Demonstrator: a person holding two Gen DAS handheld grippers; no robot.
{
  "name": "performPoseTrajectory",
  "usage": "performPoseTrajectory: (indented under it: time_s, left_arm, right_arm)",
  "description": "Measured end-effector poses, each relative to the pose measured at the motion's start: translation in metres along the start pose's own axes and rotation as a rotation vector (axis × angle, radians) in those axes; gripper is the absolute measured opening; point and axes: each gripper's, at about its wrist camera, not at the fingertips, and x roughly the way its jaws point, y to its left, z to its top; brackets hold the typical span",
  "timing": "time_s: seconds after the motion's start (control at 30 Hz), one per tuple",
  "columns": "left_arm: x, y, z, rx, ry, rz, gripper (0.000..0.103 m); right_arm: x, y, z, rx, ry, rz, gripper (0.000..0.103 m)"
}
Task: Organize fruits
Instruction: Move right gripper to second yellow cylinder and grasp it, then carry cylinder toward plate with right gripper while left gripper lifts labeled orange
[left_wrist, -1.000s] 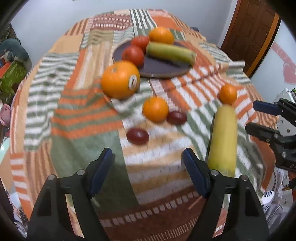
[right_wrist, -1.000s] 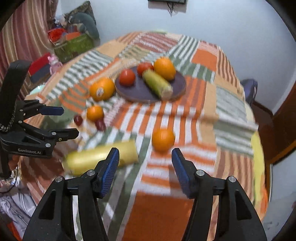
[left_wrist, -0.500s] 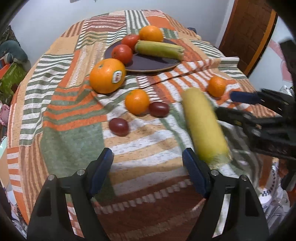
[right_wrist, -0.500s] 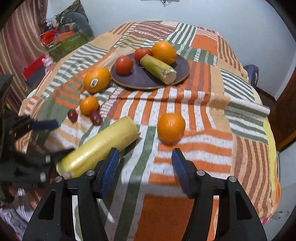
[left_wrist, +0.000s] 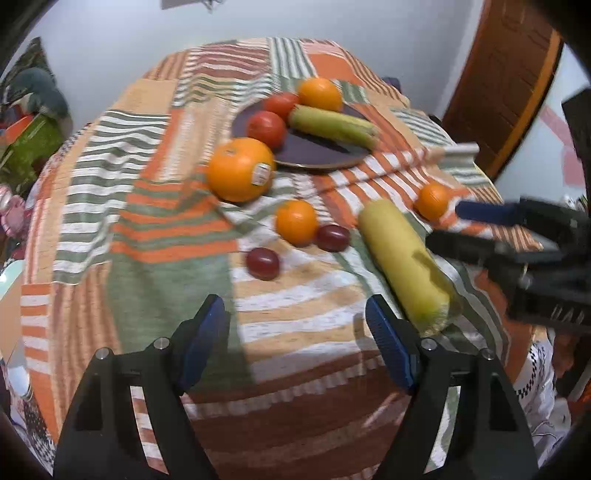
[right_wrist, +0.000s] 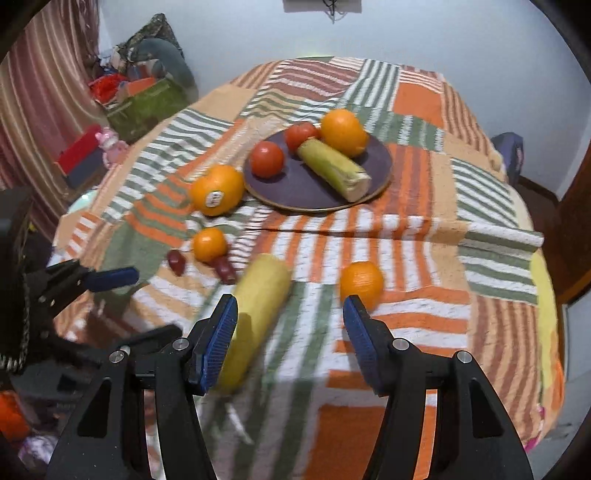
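I see my left gripper (left_wrist: 295, 343) with its blue-padded fingers apart and nothing between them; my right gripper (right_wrist: 290, 339) likewise stands apart and empty. The landmark is the dark round plate (right_wrist: 306, 186) on the striped patchwork cloth (right_wrist: 406, 236); it carries two red tomatoes, an orange and a green cob. Just beside the plate sits a large stickered orange (left_wrist: 240, 168); nearer me lie a small orange (left_wrist: 296, 221), two dark red plums (left_wrist: 263, 263) and a long yellow cylinder fruit (left_wrist: 402, 262); another small orange (right_wrist: 361, 282) lies apart.

Oranges (left_wrist: 239, 169), plums (left_wrist: 263, 263), yellow gourd (left_wrist: 403, 258) on cloth, dark plate (right_wrist: 317, 184) part-filled
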Motion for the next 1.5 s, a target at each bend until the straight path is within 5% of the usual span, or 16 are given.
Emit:
performPoseTrajectory:
  time_s: [0.3, 0.43, 0.7, 1.2, 1.5]
  left_arm:
    - [-0.012, 0.026, -0.009, -0.047, -0.017, 0.022, 0.079]
    - [-0.011, 0.033, -0.01, -0.064, -0.018, 0.028, 0.079]
    - [-0.005, 0.035, 0.012, -0.053, -0.033, 0.045, 0.079]
    - [0.043, 0.04, 0.089, -0.043, -0.02, 0.05, 0.079]
    - [0.083, 0.044, 0.105, -0.033, 0.033, 0.081, 0.079]
  right_arm:
    - [0.048, 0.01, -0.003, 0.051, 0.115, 0.052, 0.055]
    - [0.046, 0.006, -0.002, 0.07, 0.107, 0.091, 0.045]
    - [0.026, -0.003, 0.0, -0.003, 0.044, 0.033, 0.033]
    - [0.007, -0.028, 0.034, 0.027, -0.091, 0.042, 0.032]
    - [0.014, -0.052, 0.048, 0.042, -0.112, 0.033, 0.032]
